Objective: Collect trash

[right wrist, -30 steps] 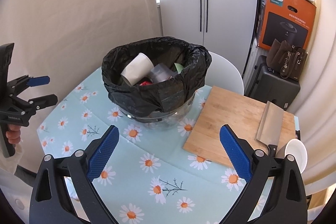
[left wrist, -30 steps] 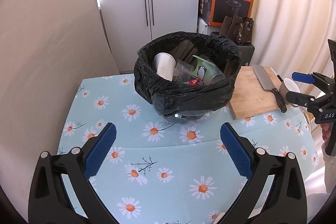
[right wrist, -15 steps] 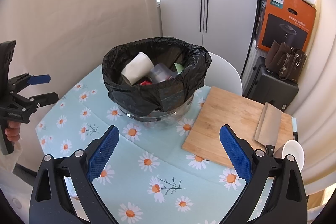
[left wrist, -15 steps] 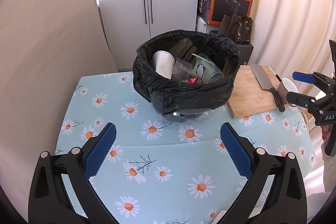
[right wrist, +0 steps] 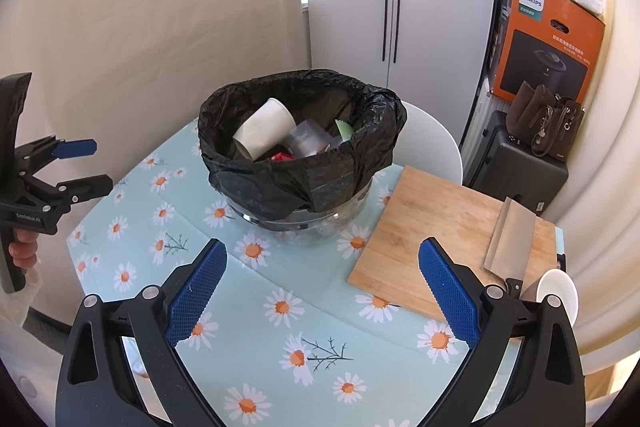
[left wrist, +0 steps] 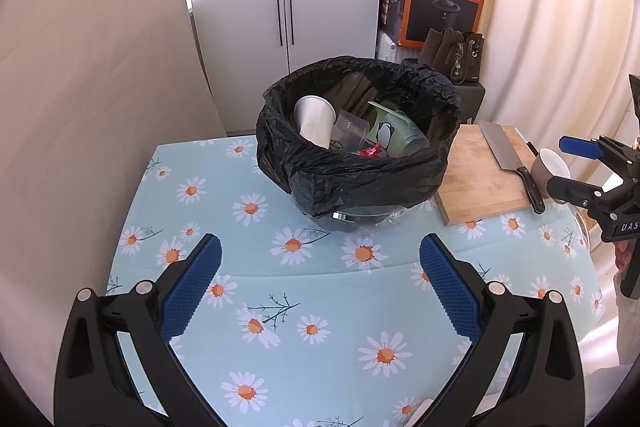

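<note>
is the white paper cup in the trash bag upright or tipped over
Tipped over. The white paper cup lies on its side in the black bag, leaning on a clear plastic cup.

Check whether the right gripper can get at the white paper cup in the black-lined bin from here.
Probably yes. The right gripper is open and empty, the bin has no lid, and the white paper cup lies on top of the trash, uncovered.

The bench (left wrist: 280, 347) wears a pale blue cloth dotted with white, orange-centred daisies. The bin bag (left wrist: 360, 179) is black, holding a white cup (left wrist: 314, 121) and a green one (left wrist: 390, 135). A tan wooden board (right wrist: 436, 227) lies at the bench's right edge. Both claws have blue pads on black frames.
</note>
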Motion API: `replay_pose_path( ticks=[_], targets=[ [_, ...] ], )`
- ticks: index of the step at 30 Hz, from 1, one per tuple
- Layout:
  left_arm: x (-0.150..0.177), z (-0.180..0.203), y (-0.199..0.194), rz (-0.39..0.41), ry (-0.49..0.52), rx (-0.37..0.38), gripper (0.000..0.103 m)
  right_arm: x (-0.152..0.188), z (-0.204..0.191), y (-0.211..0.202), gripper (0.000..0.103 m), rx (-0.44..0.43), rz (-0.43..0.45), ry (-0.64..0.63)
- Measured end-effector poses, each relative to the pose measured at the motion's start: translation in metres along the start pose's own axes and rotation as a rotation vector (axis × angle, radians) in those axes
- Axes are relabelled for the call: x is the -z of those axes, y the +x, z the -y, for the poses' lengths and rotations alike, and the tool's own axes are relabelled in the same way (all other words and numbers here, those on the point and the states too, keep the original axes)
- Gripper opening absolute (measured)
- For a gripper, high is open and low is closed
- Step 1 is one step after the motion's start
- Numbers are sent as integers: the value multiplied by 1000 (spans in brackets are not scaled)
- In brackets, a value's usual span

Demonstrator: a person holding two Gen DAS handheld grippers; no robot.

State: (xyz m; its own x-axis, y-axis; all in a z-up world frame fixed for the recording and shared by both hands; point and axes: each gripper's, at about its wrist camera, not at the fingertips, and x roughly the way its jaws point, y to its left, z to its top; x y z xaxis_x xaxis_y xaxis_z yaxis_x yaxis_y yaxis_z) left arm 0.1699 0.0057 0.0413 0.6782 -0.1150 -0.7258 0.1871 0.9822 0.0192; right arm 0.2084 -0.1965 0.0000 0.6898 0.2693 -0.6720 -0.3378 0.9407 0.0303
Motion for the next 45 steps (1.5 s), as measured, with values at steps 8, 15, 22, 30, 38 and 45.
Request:
replay_pose_path(
  ticks=[8, 15, 22, 30, 38, 45],
  targets=[
    [0, -1, 2, -7, 6, -4, 97, 0, 0, 2, 93, -2, -1, 7],
    [2, -3, 6, -14, -2, 17, 97, 0, 0, 3, 93, -2, -2, 10],
    [7, -11, 12, -28, -23, 17, 97, 2, -2, 7, 93, 0, -11, 12],
    [6, -25, 16, -30, -58, 31, 97, 5, 0, 12, 93, 7, -19, 27],
    [8, -35, 36, -41, -48, 21, 97, 12, 6, 28, 94, 50, -35, 64],
    [35, -72, 106, -135, -90, -8, 97, 51, 38, 73, 95, 183, -68, 234]
  ],
)
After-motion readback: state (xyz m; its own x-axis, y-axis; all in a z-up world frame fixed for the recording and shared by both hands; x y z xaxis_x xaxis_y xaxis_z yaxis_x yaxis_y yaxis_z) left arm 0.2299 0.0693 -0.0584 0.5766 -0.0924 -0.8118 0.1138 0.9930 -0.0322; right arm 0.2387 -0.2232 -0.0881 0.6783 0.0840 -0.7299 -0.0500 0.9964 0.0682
